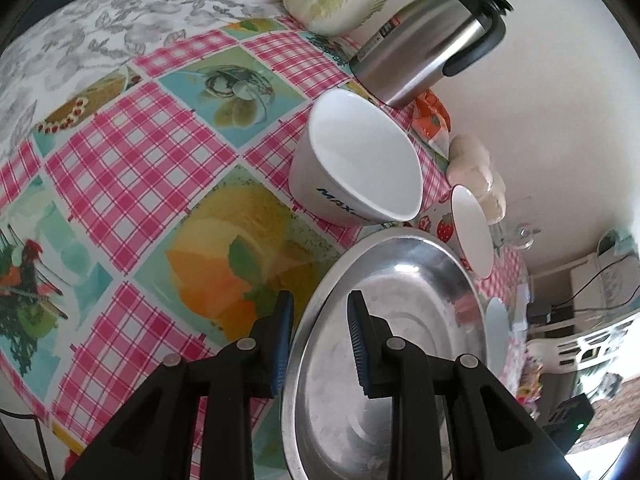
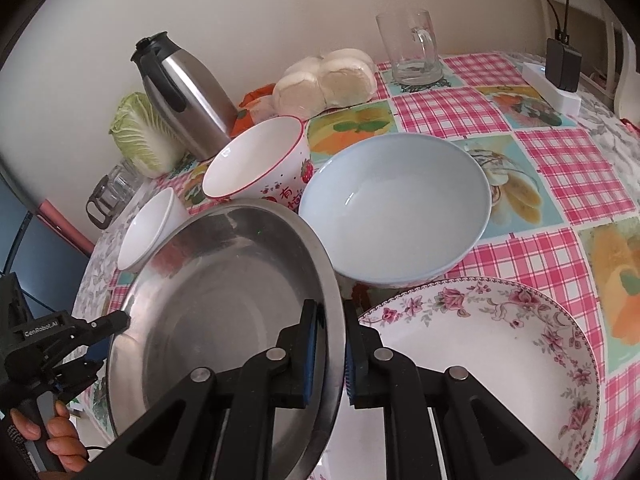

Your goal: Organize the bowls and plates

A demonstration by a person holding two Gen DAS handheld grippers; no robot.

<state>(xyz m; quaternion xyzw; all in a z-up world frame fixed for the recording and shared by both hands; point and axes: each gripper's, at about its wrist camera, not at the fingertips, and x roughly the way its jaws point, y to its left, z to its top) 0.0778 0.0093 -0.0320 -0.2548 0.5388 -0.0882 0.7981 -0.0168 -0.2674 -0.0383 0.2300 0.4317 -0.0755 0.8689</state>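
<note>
A wide steel dish (image 2: 224, 308) is held tilted above the checked tablecloth by both grippers. My right gripper (image 2: 330, 344) is shut on its right rim. My left gripper (image 1: 320, 300) straddles the opposite rim, one finger inside the dish (image 1: 400, 320) and one outside, and grips it; the same left gripper (image 2: 114, 332) shows in the right wrist view with a hand below it. Behind the dish stand a white bowl with blue lettering (image 1: 356, 160), a strawberry-patterned bowl (image 2: 256, 164) and a pale blue bowl (image 2: 396, 216). A floral plate (image 2: 480, 368) lies at the front right.
Along the wall at the back stand a steel thermos jug (image 2: 180, 92), a cabbage (image 2: 140, 136), bagged white buns (image 2: 328, 80) and a glass mug (image 2: 412, 48). A small glass jar (image 2: 112, 192) sits near the left edge. A white power strip (image 2: 556, 92) lies at the far right.
</note>
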